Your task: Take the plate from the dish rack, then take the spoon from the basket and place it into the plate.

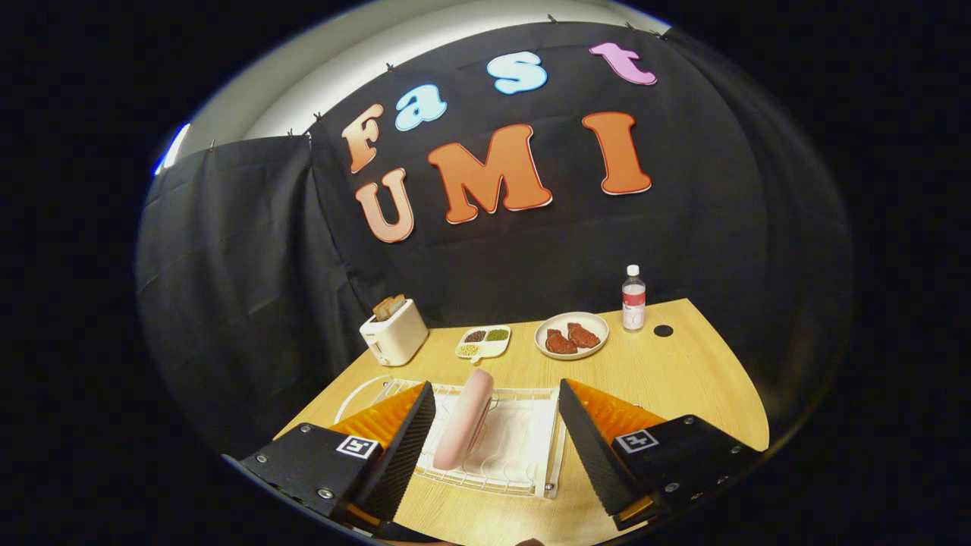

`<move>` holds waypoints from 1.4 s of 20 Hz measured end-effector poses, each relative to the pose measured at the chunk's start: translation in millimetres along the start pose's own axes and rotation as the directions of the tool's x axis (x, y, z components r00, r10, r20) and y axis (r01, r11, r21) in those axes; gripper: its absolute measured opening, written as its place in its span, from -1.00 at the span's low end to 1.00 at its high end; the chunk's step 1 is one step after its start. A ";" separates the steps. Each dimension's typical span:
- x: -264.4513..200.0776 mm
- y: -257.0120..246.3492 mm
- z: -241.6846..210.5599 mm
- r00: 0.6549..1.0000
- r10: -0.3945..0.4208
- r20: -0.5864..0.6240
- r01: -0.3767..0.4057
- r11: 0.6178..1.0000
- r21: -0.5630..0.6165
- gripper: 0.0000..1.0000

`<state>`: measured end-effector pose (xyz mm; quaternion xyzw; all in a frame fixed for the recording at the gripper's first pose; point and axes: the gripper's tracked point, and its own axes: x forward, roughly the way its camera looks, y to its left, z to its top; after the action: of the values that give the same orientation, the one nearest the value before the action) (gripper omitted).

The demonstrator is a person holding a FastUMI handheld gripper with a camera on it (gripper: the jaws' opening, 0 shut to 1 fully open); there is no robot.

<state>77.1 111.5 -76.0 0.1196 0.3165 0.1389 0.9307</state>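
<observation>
Right up close, the claw [491,447] hangs spread wide, its two ribbed black fingers [402,447] well apart and pinching nothing. It's angled down toward the tabletop [683,379], tilted forward from above, and the rack falls in the gap between the fingers.

Between them, just ahead, sits the white wire dish rack [523,455], and standing on edge in its slots is the pink plate [464,428], leaning a touch, its rim pointing up toward the claw. That's the first target. By the look of it, it's stiff, smooth and probably light, plastic or glazed ware, I can't say which. Either way a slick surface, so expect it to want to slide between ribbed pads. The sensible hold looks like the upper rim, one finger on each face, lifting straight up so it clears the wires without snagging. Squeeze off-centre and it may swing.

To the near left of the rack a curved white edge [356,398] peeks past the left finger; whether that's the basket I cannot tell, and no spoon is plain to me from here.

Farther back: a cream toaster [393,332] with bread in its slots, then a small divided dish [483,342] of beans or grains, then a round plate of meat [571,334]. At the far side stands a water bottle [633,298], its dark cap [663,331] lying just beside it.
</observation>
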 end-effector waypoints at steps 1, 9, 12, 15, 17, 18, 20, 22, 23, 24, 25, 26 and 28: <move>7.7 2.7 -4.3 0.999 -0.005 -0.032 0.005 1.000 -0.004 0.95; 60.6 18.3 -39.1 0.963 -0.003 -0.268 0.011 0.999 0.030 0.92; 77.0 22.3 -51.9 0.939 0.000 -0.343 0.018 0.999 0.048 0.85; 91.7 27.7 -66.1 0.912 0.008 -0.411 0.024 0.997 0.073 0.77; 100.1 29.1 -73.1 0.895 -0.003 -0.446 0.045 0.995 0.085 0.69; 104.5 30.0 -77.3 0.886 -0.006 -0.464 0.055 0.994 0.092 0.62; 113.4 34.3 -84.0 0.869 -0.006 -0.496 0.062 0.993 0.098 0.46; 116.0 37.6 -91.7 0.849 -0.010 -0.528 0.070 0.993 0.093 0.33; 118.8 39.0 -97.4 0.838 -0.021 -0.545 0.084 0.992 0.091 0.29; 120.6 38.9 -102.4 0.824 -0.038 -0.566 0.102 0.991 0.082 0.20; 121.2 38.4 -107.8 0.811 -0.051 -0.583 0.118 0.990 0.077 0.16; 123.6 39.4 -111.1 0.801 -0.059 -0.595 0.125 0.990 0.071 0.09; 129.4 39.5 -116.5 0.789 -0.089 -0.608 0.152 0.987 0.053 -0.05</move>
<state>95.9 207.3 -225.5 0.0946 0.6100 0.0943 0.7811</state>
